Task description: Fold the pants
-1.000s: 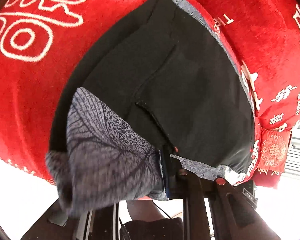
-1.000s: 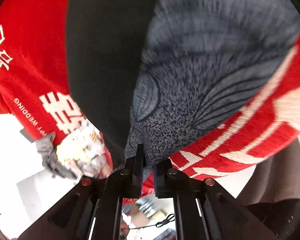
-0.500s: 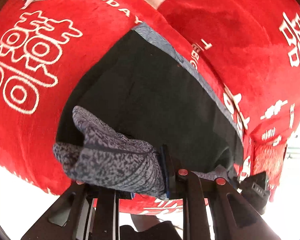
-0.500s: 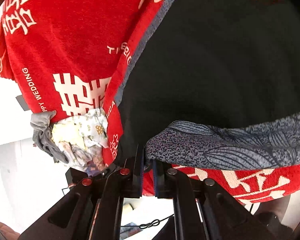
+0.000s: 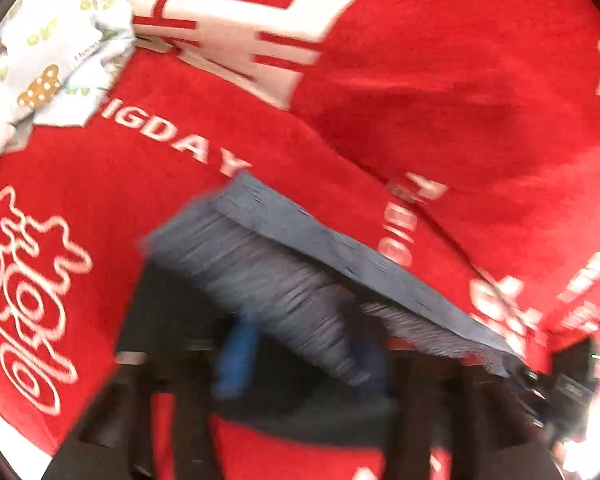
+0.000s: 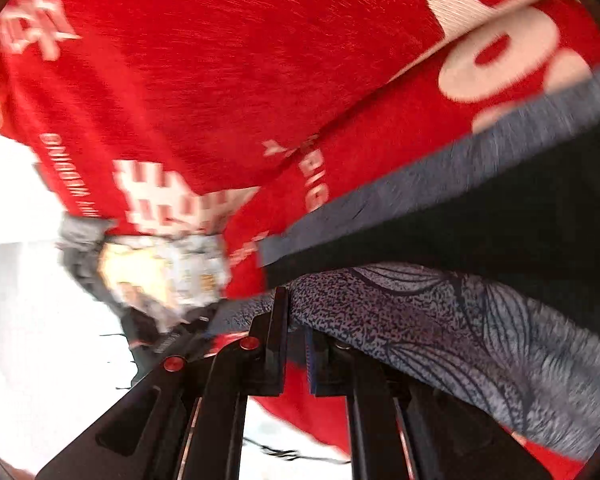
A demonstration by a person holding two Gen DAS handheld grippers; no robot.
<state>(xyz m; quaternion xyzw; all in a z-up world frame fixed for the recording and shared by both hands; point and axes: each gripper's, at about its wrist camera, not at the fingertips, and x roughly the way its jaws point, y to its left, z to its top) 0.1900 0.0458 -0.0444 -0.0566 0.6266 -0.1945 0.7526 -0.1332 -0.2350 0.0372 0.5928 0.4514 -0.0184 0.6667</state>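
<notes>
The right gripper (image 6: 296, 332) is pinching the patterned hem of the pants (image 6: 440, 320) lying on the red blanket (image 6: 220, 80), while the left gripper (image 5: 300, 356), too blurred to judge, should be travelling level toward the far hem, keeping both corners aligned

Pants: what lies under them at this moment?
The pants lie on a red blanket with white lettering, which shows all around them. Whatever supports the blanket is covered, so it cannot be seen.
</notes>
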